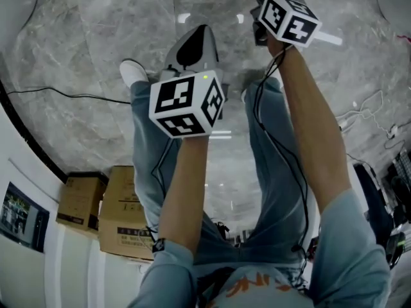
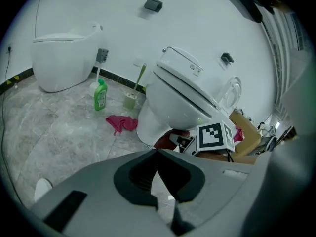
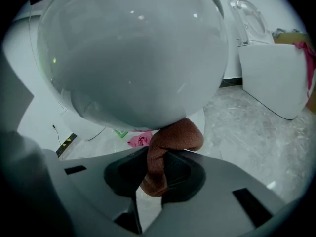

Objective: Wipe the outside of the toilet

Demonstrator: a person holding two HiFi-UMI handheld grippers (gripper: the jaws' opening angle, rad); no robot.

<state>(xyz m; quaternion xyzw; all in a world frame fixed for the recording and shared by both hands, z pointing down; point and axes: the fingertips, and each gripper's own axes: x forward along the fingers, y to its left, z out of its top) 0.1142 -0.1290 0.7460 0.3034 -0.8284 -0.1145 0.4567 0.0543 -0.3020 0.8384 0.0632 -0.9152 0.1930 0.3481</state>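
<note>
Right gripper (image 3: 157, 179) extended forward, clamped on brown cloth (image 3: 177, 136) against toilet (image 3: 133, 58) — left gripper (image 2: 160, 194) closed, empty.

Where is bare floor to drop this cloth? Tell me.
Free: marble floor in front of the far toilet, left of the pink rag. Crowded: the wall strip with green bottle and brush holder, and the cardboard box beyond the near toilet.

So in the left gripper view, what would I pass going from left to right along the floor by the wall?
Far-left white toilet → green bottle → toilet brush in its holder → second white toilet → cardboard box. The pink cloth overlaps the brush, so it is left out.
</note>
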